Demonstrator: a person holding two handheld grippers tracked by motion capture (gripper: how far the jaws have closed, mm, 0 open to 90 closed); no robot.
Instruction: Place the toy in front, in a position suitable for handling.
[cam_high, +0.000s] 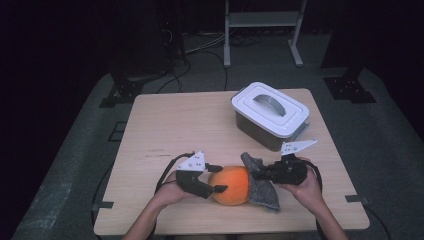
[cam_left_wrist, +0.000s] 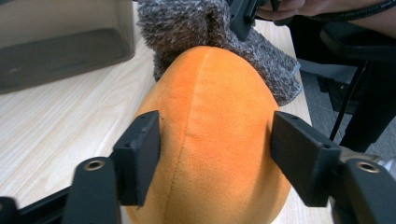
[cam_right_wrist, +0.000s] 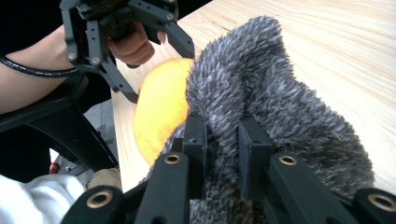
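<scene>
My left gripper has its fingers set on either side of the orange plush ball, the pads lying against its soft flanks; they sit part-way open with the ball between them and look pressed to it. My right gripper has its fingers almost fully closed, pinching a fold of the grey fuzzy cloth tight between the pads. In the right gripper view that cloth rises from the pinch and drapes against the right side of the ball, touching it. The ball rests on the desk near its near edge, about midway between left and right, with the cloth just to its right and partly spread on the wood. My hands hold the grippers from the near side, the left hand and the right hand on either flank. Farther off, toward the far right of the desk, stands a grey bin with a white handled lid on it, well apart from the ball.
</scene>
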